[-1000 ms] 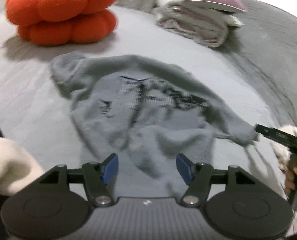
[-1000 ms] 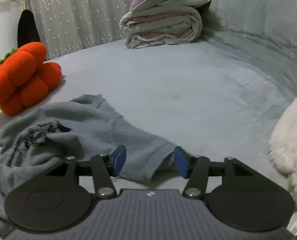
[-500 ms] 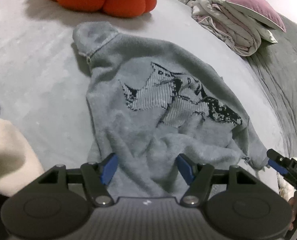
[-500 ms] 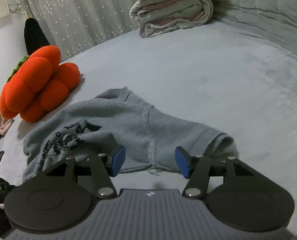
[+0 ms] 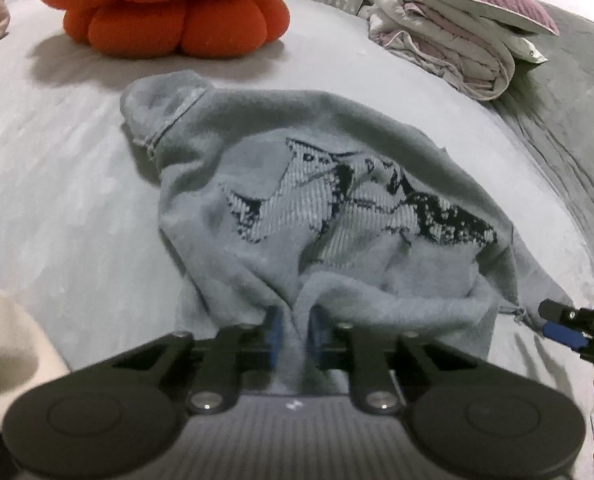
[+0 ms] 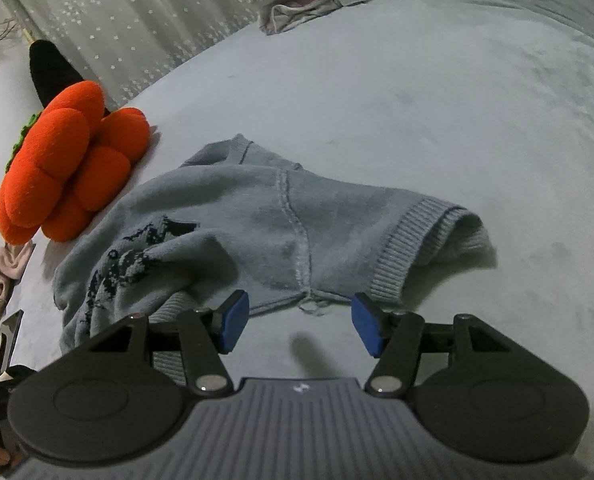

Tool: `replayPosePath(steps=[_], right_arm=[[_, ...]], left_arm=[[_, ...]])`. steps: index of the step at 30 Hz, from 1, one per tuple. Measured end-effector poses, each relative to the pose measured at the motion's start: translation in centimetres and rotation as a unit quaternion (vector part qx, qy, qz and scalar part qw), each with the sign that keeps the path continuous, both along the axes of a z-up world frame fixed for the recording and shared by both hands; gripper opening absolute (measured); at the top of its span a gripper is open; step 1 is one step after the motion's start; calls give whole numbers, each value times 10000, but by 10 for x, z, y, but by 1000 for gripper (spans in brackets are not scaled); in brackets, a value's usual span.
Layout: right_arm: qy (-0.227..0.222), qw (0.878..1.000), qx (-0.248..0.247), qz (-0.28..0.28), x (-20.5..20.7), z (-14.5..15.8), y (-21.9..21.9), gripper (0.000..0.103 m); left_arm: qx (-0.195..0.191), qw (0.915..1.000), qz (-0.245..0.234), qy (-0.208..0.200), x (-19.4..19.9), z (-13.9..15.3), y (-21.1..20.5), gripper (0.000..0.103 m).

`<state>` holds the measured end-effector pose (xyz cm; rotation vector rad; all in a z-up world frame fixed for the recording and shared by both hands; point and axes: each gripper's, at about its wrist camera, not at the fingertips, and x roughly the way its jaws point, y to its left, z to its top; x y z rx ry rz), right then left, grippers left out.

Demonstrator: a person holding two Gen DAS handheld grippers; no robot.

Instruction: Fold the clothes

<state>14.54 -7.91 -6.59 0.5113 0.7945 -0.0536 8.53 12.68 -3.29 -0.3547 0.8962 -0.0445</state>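
A grey knitted sweater (image 5: 337, 216) with a black and pale pattern lies crumpled on the grey bed. My left gripper (image 5: 295, 338) is shut on a bunched fold at the sweater's near edge. In the right wrist view the same sweater (image 6: 257, 232) shows a sleeve with a ribbed cuff (image 6: 421, 240) pointing right. My right gripper (image 6: 301, 324) stands open just short of the sleeve's lower seam, with nothing between its fingers. Its blue-padded tip also shows at the right edge of the left wrist view, as the right gripper (image 5: 565, 328).
An orange pumpkin cushion (image 5: 169, 4) sits at the far left of the bed (image 6: 437, 100). A stack of folded bedding with a pink pillow (image 5: 465, 32) lies at the far right. A beige cloth (image 6: 1, 276) rests at the left edge.
My left gripper has shut on the sweater's near fold; it was open before. The right gripper has drawn back a little from the sleeve and stays open.
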Motion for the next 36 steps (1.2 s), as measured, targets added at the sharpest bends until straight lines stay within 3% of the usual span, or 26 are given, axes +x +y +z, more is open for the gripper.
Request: replayPosePath(steps=[8, 15, 19, 25, 27, 28, 29, 30, 33, 36], right_arm=[[82, 9995, 282, -123, -3, -3, -13, 62], [206, 9972, 711, -140, -4, -9, -20, 62], [153, 9980, 311, -519, -4, -6, -27, 62], [78, 9955, 313, -889, 0, -13, -40, 62], [41, 9950, 314, -943, 1, -12, -40, 62], [27, 9949, 306, -960, 2, -12, -39, 60], [26, 9952, 275, -940, 4, -12, -38, 58], [29, 9956, 240, -901, 5, -12, -37, 51], [15, 9964, 243, -810, 11, -15, -35, 40], [-46, 9966, 324, -757, 14, -19, -36, 20]], left_arm=[[232, 9957, 443, -774, -3, 31, 11, 8], [-277, 9986, 33, -450, -8, 33, 13, 7], [-500, 9977, -225, -402, -20, 34, 8, 7], [15, 9966, -531, -636, -35, 38, -3, 9], [142, 9946, -657, -790, -38, 40, -6, 17], [198, 9933, -804, -809, -39, 39, -11, 23], [254, 9917, -951, -828, -40, 38, -15, 35], [310, 9899, -1098, -847, -40, 36, -20, 41], [478, 9828, -1538, -902, -42, 33, -33, 44], [637, 9738, -1973, -934, -44, 28, -47, 51]])
